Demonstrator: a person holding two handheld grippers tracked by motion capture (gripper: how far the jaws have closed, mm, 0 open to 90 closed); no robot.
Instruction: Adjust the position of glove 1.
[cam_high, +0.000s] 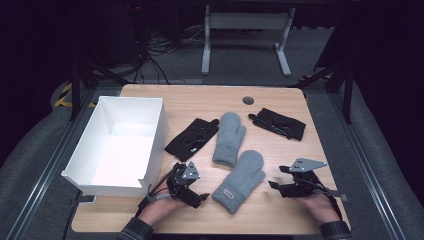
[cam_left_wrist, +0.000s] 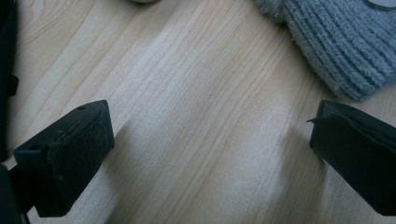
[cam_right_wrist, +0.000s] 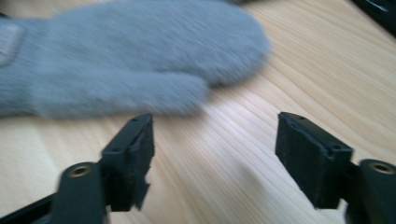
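Observation:
Two grey knitted mittens lie mid-table: the near mitten (cam_high: 240, 181) (cam_right_wrist: 126, 60) with a small label on its cuff, the far mitten (cam_high: 229, 138) behind it. Two black gloves lie further back, one left (cam_high: 192, 138), one right (cam_high: 278, 123). My left gripper (cam_high: 200, 199) (cam_left_wrist: 210, 154) rests low on the wood just left of the near mitten's ribbed cuff (cam_left_wrist: 341, 46), jaws wide apart over bare wood. My right gripper (cam_high: 276, 179) (cam_right_wrist: 215, 158) stands open to the right of the near mitten, nothing between its jaws.
A white open box (cam_high: 117, 145) sits at the table's left side, close to my left hand. A round cable grommet (cam_high: 248, 100) is in the tabletop's far edge. A table frame and cables stand on the floor beyond.

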